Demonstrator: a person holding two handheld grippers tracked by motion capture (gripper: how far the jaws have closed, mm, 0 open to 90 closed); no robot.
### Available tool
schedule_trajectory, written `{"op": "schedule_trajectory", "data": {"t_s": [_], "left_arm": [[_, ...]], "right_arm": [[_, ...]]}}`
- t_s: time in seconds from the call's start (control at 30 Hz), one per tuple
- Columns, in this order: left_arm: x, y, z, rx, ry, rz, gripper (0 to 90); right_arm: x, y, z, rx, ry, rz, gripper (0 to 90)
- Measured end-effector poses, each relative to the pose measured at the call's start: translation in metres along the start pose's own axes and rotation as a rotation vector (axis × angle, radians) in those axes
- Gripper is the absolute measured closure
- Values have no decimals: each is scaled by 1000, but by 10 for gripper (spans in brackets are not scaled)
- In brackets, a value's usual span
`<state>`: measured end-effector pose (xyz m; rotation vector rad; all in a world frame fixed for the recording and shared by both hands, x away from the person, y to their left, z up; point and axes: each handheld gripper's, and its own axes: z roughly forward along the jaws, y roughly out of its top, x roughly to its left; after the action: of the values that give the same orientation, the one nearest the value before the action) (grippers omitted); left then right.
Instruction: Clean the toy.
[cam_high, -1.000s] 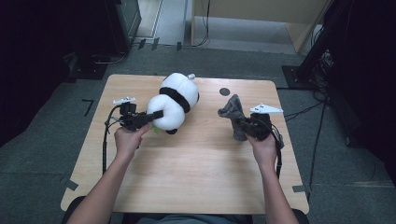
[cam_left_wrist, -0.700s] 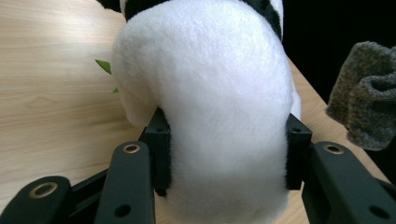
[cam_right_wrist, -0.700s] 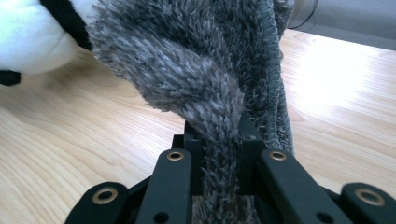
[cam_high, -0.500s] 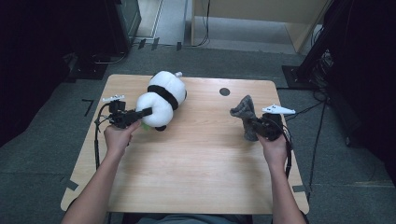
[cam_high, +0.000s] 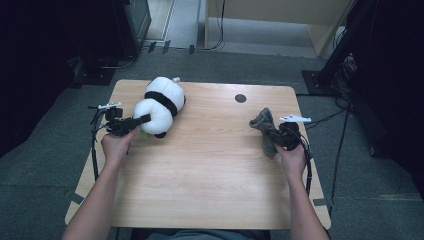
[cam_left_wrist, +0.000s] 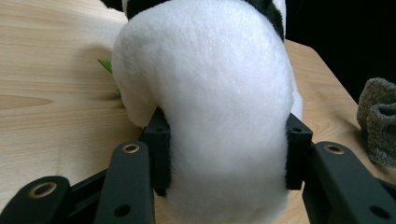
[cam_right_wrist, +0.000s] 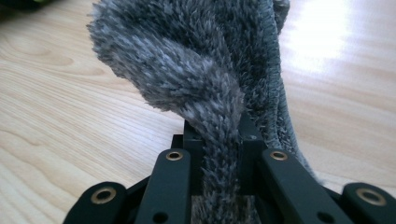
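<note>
**Two soft things held, one at each edge of the tabletop**

Dark room, grey floor, and a pale wooden tabletop (cam_high: 200, 170) under my cameras, with a small dark round spot (cam_high: 240, 98) near its far edge. I have the left tongs (cam_high: 142, 119) clamped on a white and black stuffed panda (cam_high: 161, 104), and the left gripper view confirms it: both black pads press into the white plush from either side, with the body bulging between them. The panda sits at the far left of the tabletop, its long axis running from the tongs away toward the far edge and slightly to the right. A bit of green leaf (cam_left_wrist: 106, 65) peeks out beside it.

On the right, the right tongs (cam_high: 274, 134) are pinched nearly closed on a grey fuzzy cloth (cam_high: 265, 126), which stands up from the jaws in a loose fold; the right gripper view shows the pile squeezed tight between the pads. It hangs near the right edge, about level with the panda.

The relation I watch: the two things are well apart, panda left, cloth right, with bare wood between. Each is in the hand nearest to it, so I judge that bringing them together means moving both inward.
</note>
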<state>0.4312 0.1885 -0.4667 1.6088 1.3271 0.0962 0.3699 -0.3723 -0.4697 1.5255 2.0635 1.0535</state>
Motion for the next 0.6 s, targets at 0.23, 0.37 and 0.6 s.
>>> {"op": "schedule_trajectory", "data": {"t_s": [0.23, 0.37, 0.6], "left_arm": [[9, -3, 4, 15, 19, 13, 511], [11, -4, 5, 14, 26, 35, 498], [12, -6, 7, 3, 43, 94, 411]], "right_arm": [[-11, -8, 16, 25, -29, 19, 789], [-16, -11, 23, 37, -25, 48, 783], [-15, -15, 31, 55, -40, 18, 758]]}}
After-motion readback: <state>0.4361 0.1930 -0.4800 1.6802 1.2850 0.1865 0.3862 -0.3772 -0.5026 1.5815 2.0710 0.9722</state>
